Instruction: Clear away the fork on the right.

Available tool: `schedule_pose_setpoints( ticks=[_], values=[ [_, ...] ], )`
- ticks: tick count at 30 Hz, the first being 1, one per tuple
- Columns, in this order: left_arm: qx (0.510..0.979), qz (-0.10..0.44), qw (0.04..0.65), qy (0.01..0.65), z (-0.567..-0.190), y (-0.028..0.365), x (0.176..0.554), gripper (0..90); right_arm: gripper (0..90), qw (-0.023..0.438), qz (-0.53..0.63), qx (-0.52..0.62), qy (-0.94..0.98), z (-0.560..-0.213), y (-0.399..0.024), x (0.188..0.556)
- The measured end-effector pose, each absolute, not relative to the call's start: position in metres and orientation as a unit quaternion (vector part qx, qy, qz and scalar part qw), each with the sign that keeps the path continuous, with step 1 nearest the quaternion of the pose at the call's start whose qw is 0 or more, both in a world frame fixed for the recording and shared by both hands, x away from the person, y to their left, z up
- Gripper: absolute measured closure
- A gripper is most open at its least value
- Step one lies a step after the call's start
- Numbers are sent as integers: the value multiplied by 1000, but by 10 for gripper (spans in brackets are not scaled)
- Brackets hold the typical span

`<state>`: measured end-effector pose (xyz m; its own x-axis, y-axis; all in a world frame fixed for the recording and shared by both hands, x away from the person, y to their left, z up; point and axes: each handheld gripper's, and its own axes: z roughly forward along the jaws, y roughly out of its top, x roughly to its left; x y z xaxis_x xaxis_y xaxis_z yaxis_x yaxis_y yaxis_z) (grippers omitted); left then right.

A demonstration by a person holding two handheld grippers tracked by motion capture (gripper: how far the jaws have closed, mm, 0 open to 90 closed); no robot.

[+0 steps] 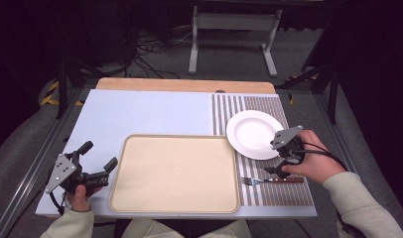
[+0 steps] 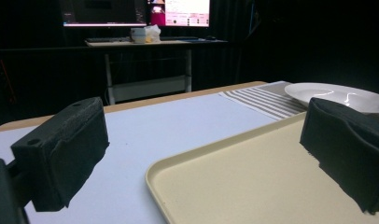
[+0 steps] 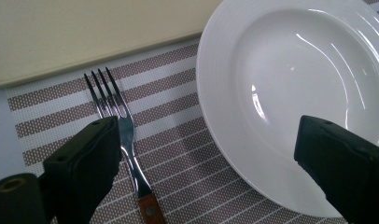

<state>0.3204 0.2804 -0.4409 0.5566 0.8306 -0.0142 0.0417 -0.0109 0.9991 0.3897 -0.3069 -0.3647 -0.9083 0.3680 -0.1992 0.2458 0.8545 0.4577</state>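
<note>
The right tool (image 1: 281,166), with its jaws wide open and empty, hangs just above the fork (image 3: 124,140), whose long axis runs across the striped mat (image 1: 269,191) beside the plate (image 1: 254,134), while the open left tool (image 1: 98,156) waits far away.

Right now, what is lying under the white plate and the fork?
A brown-and-white striped woven placemat lies under both the round white ceramic plate and the wooden-handled metal fork. The plate's left edge seems to overlap the beige plastic tray; what lies under the plate's middle is covered.
</note>
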Motion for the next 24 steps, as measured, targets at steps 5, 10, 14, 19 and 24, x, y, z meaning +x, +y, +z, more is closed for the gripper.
schedule_pose_setpoints(
  ticks=[5,10,14,19,24],
  values=[
    [635,322,612,344,-441,280,320,15,95,131,196,150,960,-367,-305,390],
    [633,322,614,345,-441,281,320,15,141,110,171,137,969,-371,-303,391],
    [634,321,613,345,-441,280,320,15,174,91,148,121,977,-377,-301,392],
    [633,322,613,345,-441,280,321,15,202,65,122,111,984,-384,-300,391],
    [634,320,613,346,-442,280,321,15,263,46,93,99,990,-391,-299,390]
  ],
)
